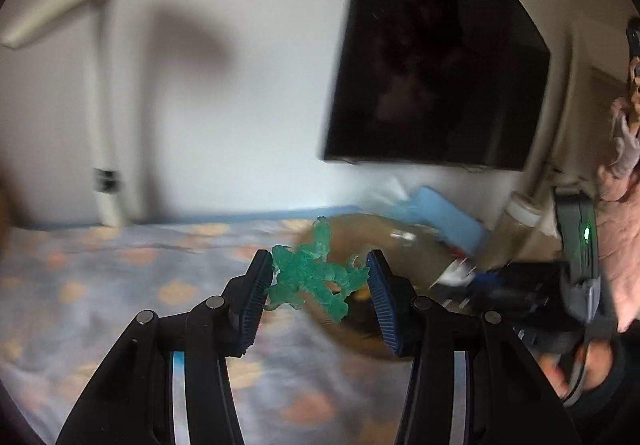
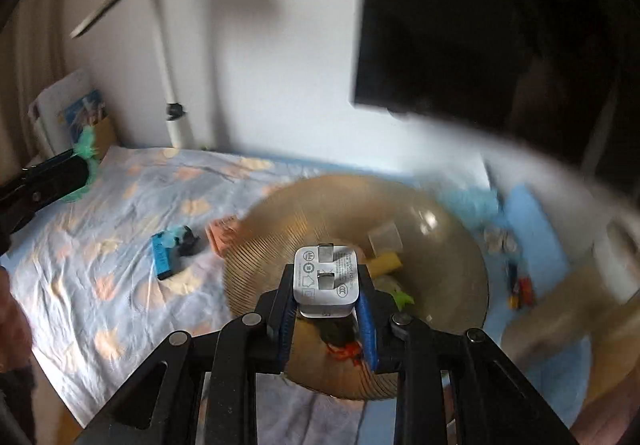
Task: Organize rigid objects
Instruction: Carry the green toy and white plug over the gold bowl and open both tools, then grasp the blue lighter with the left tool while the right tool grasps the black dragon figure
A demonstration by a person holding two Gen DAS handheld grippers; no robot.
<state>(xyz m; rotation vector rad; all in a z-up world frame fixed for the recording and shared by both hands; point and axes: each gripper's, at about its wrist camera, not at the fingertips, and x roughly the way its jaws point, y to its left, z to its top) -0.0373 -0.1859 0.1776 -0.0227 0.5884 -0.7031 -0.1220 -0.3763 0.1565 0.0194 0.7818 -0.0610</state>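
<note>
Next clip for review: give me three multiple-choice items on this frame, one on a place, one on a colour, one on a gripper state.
1. Where is the white plug-in charger block?
A. over the amber ribbed bowl
B. on the cloth
C. against the wall

2. What colour is the spiky plastic figure?
A. red
B. translucent green
C. black

3. The left gripper is:
A. open, holding nothing
B. out of view
C. closed on the figure

Answers: 1 A, the right gripper holds it above the bowl; 2 B, green in both views; 3 C, both pads touch it.

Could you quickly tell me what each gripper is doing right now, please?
Left gripper: shut on the green toy figure.
Right gripper: shut on the white charger plug, above the brown bowl.
</note>
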